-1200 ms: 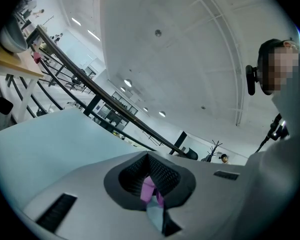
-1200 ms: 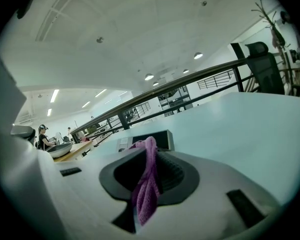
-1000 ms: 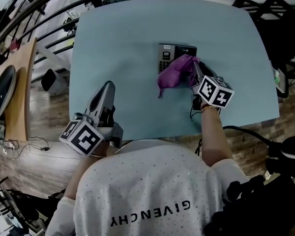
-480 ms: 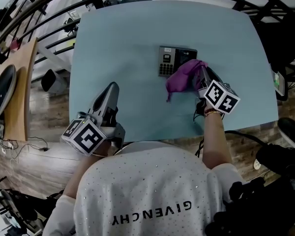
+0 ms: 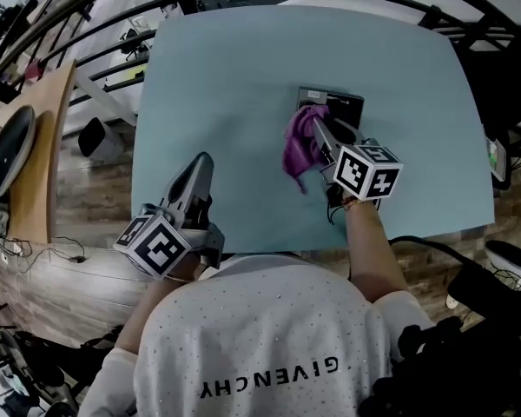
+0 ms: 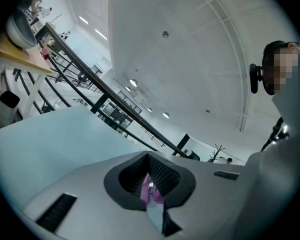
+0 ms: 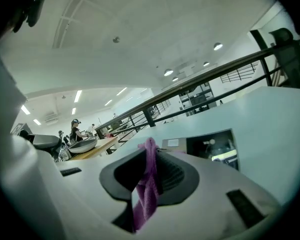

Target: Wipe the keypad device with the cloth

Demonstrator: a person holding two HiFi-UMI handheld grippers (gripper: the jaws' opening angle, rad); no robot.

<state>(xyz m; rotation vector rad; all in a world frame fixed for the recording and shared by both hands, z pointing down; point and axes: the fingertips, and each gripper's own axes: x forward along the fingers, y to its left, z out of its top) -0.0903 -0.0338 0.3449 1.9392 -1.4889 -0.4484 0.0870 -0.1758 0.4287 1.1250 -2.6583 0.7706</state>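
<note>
The dark keypad device [image 5: 344,108] lies flat on the far middle of the light blue table [image 5: 226,76]. A purple cloth [image 5: 297,146] covers its left part and hangs down toward me. My right gripper [image 5: 316,128] is shut on the cloth, its tips over the device's left half. In the right gripper view, the cloth [image 7: 146,194] is pinched in the right gripper [image 7: 151,156], with the device [image 7: 210,146] just ahead. My left gripper [image 5: 201,162] rests shut and holds nothing near the table's front left. In the left gripper view, the left gripper [image 6: 149,184] points across bare tabletop.
A wooden side bench [image 5: 48,146] with a dark round object [image 5: 7,150] stands left of the table. Black railings [image 5: 95,24] run behind the far edge. Cables lie on the wooden floor [image 5: 61,254] at the left, and dark equipment [image 5: 495,285] sits at the right.
My right gripper has dragged the cloth leftward across the device, from its right side onto its left part. The left gripper has stayed put.
</note>
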